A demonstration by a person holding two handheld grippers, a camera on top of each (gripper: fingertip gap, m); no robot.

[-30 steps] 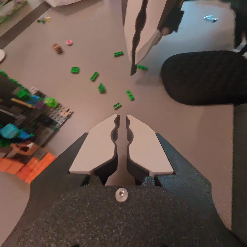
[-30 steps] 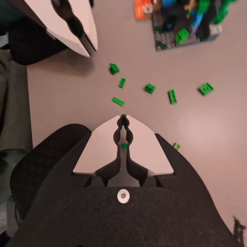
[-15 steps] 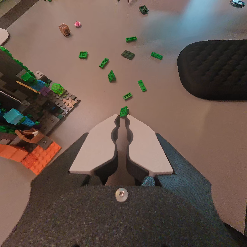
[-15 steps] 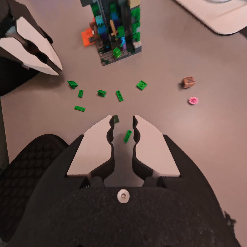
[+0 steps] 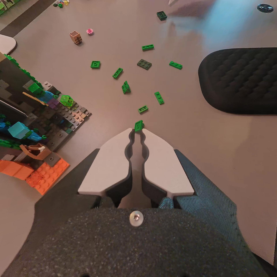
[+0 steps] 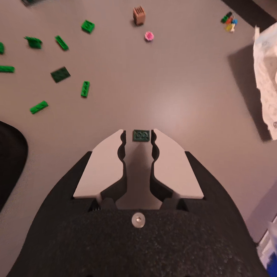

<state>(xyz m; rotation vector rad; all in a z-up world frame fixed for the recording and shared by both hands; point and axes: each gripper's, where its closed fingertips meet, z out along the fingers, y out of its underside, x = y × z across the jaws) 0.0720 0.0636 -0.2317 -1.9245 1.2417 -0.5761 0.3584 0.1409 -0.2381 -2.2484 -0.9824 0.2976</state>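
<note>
Since half second ago: right gripper (image 6: 138,131) swung away from brick model, now over bare table; jaws stand apart, dark green plate (image 6: 141,135) with ring-marked underside up between tips, touching right finger (image 6: 167,161), gap on left, whether gripped cannot tell. Left gripper (image 5: 137,130) barely shifted: jaws nearly together, pinching small bright green square plate (image 5: 138,125), tilted on edge. Right of studded brick model (image 5: 45,119): glossy green plates scattered on matte grey table (image 5: 194,149); beyond them, quilted black pad (image 5: 242,79).

The right gripper (image 6: 138,133) hangs with jaws apart around a dark green two-stud plate (image 6: 141,135) on the grey desk (image 6: 179,93).
</note>
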